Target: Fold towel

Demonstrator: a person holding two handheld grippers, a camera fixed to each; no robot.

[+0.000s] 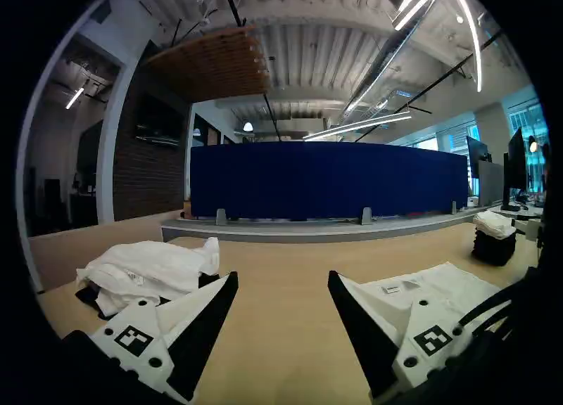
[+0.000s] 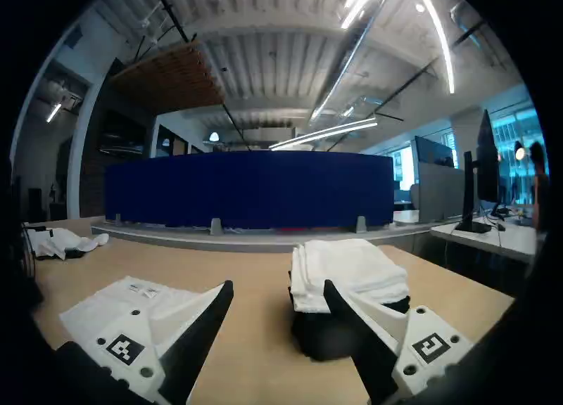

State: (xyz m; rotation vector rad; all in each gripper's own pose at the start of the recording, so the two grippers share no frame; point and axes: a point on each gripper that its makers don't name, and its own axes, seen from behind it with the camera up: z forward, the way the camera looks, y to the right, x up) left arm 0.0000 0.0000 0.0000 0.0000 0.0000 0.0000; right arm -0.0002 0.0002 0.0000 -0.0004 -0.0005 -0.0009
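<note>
My left claw [image 1: 281, 274] and right claw [image 2: 278, 284] are open and empty. The flat towel [image 1: 450, 280], at my left claw's four o'clock, looks soft, light and floppy. I'd pinch its corners.

The right gripper [image 2: 276, 287] hangs, jaws apart, above the bench [image 2: 257, 349]. A flat white towel [image 2: 105, 303] lies under its left finger. Folded white towels [image 2: 348, 264] are stacked just ahead, before a blue partition [image 2: 246, 187].

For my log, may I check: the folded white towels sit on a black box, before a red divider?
Not quite: the divider is blue, not red, as the right gripper view shows. The folded white towels do sit on a black box.
</note>
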